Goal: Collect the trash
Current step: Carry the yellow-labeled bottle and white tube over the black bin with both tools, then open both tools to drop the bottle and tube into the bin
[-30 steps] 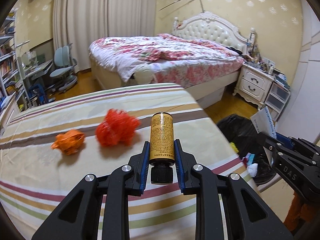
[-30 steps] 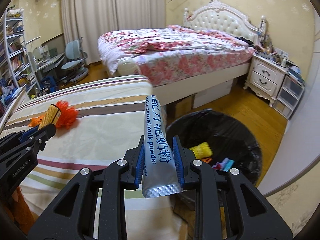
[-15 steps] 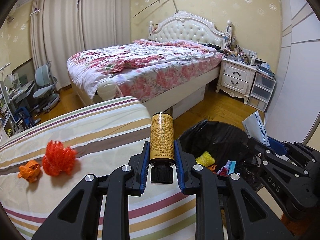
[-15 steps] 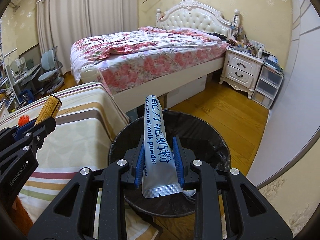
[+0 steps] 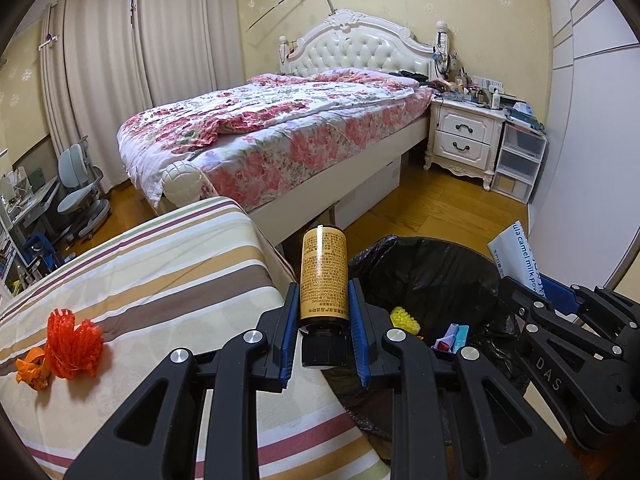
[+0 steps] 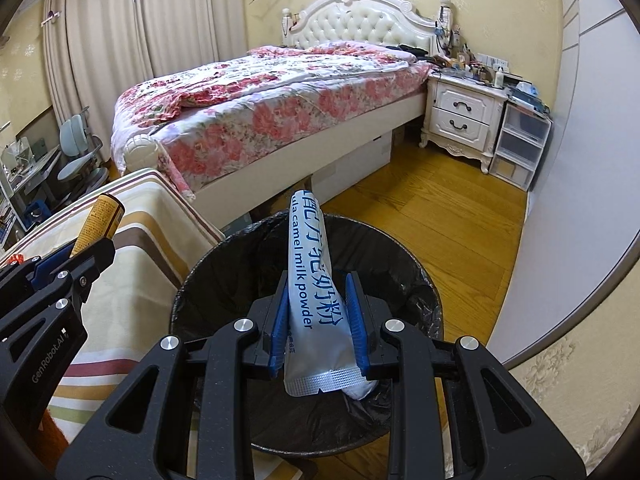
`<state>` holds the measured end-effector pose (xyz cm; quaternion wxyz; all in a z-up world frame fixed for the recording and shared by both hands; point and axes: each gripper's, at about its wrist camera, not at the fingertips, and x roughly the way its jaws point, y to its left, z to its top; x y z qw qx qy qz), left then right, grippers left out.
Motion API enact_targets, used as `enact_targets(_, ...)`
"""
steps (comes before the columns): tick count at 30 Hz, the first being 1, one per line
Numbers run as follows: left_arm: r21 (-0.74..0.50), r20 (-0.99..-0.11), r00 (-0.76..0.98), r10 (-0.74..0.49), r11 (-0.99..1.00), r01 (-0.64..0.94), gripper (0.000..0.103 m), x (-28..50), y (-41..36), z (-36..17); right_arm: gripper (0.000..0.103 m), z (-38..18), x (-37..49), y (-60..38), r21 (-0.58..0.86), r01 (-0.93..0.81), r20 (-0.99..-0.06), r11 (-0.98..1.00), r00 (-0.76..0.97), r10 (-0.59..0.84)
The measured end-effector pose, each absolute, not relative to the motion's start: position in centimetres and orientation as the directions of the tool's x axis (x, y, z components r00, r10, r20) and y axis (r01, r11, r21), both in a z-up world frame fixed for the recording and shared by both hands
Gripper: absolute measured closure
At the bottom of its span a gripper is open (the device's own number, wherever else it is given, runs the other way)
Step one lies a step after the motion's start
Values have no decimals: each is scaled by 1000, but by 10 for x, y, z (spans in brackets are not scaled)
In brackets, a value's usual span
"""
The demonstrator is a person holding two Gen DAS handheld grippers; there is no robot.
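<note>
My right gripper (image 6: 318,316) now hangs over the middle of the black-lined trash bin (image 6: 400,256); half a second ago it was nearer the bin's near rim. Its jaws have spread a little, so the milk powder sachet (image 6: 314,300) stands loosely between the blue pads (image 6: 279,320), sagging at its sealed bottom edge, where earlier it was clamped tight. I cannot tell whether the pads still touch it.

My left gripper (image 5: 323,320) stays closed on the amber bottle (image 5: 323,280), cap toward me, and has swung further right: the bottle now sits past the right edge of the striped table (image 5: 160,280), just beside the bin's rim. The red mesh ball (image 5: 74,344) and orange scrap (image 5: 34,366) lie touching each other near the table's left edge.
</note>
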<state>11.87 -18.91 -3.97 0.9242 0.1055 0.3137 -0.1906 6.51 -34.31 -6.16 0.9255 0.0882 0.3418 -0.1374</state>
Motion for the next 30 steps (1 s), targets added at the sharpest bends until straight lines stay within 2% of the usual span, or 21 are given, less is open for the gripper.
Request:
enact_targets(16, 87, -650, 708, -276, 899, 430, 78, 134, -208, -49, 77, -74, 75, -356, 65, 338, -676, 939, 707, -208)
enact_targets(20, 84, -654, 704, -278, 897, 433, 78, 135, -210, -50, 73, -75, 76, -357, 59, 343, -674, 937, 706, -216)
enact_targets(21, 83, -655, 703, -278, 898, 432, 73, 135, -210, -50, 71, -75, 76, -357, 58, 348, -672, 936, 707, -221)
enact_targets(22, 83, -654, 705, -276, 899, 429, 62, 135, -210, -50, 71, -75, 75, -358, 58, 352, -670, 934, 707, -225)
enact_targets(24, 84, -646, 713, -273, 903, 422, 48, 134, -208, -49, 69, -76, 75, -360, 57, 358, -670, 932, 706, -230)
enact_targets(26, 89, -640, 720, -267, 906, 414, 44, 132, -207, -49, 68, -76, 74, -362, 55, 367, -671, 929, 703, -237)
enact_targets(28, 91, -638, 724, -260, 909, 407, 33, 132, -204, -48, 65, -75, 73, -363, 56, 372, -671, 927, 702, -241)
enact_targets(30, 87, -636, 727, -258, 913, 399, 31, 132, -201, -47, 63, -75, 71, -363, 55, 377, -669, 925, 702, -246)
